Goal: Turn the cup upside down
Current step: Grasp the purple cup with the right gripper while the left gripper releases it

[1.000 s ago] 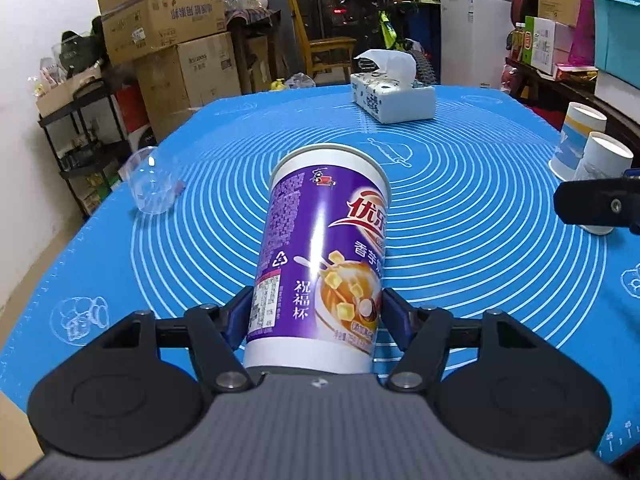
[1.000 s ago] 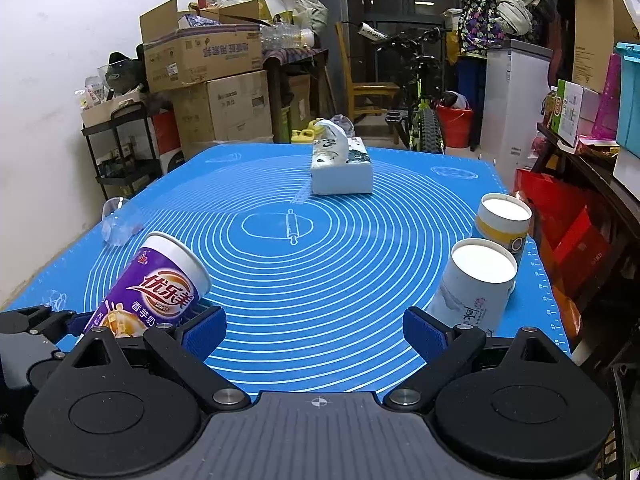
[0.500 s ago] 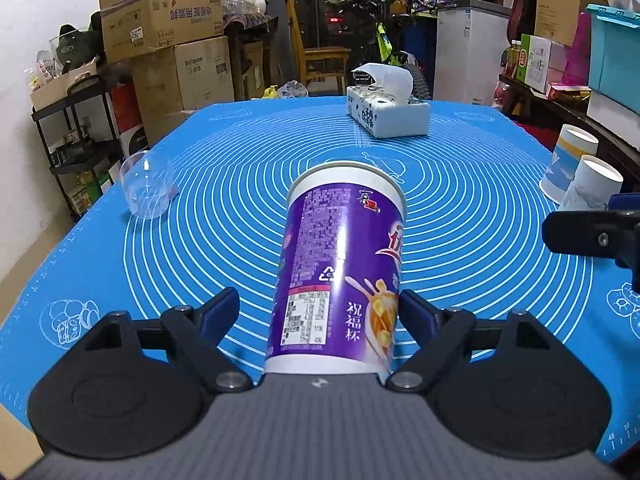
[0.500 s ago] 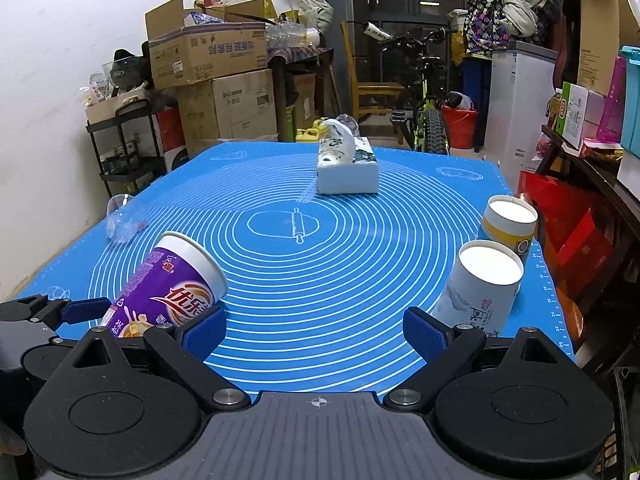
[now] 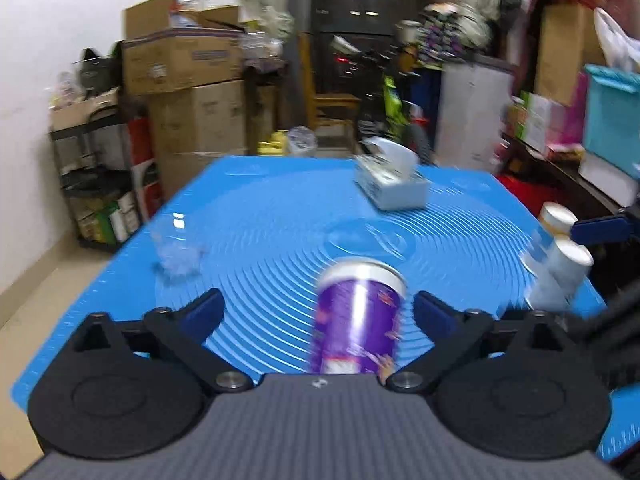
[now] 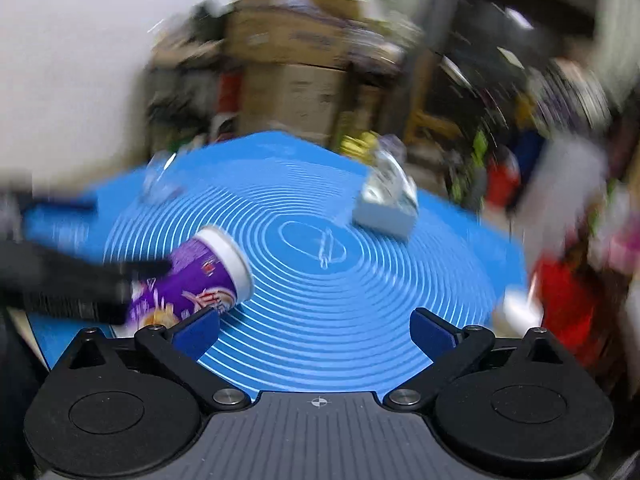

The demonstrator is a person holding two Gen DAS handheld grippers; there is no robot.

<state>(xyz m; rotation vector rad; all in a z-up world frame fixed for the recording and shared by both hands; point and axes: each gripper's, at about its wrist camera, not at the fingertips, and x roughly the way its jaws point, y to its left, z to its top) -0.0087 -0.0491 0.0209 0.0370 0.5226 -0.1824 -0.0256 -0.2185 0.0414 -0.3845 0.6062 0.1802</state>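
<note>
The purple paper cup (image 5: 358, 316) with a white rim lies on its side on the blue mat (image 5: 280, 224), between the fingers of my left gripper (image 5: 318, 314), nearer the right finger. The left jaws stand wide apart and do not touch the cup. In the right wrist view the cup (image 6: 196, 280) lies at the left, rim pointing right, just beyond the left fingertip (image 6: 196, 330) of my right gripper (image 6: 316, 330), which is open and empty. Both views are motion-blurred.
A white tissue box (image 5: 390, 184) stands at the back of the mat. Two white paper cups (image 5: 560, 256) stand near the right edge. A clear plastic cup (image 5: 178, 258) lies at the left. Boxes and shelves crowd the room beyond.
My left gripper has opened wide and let go of the purple cup, which now lies loose on the mat. Both grippers have pulled back and swung; the right view has turned left.
</note>
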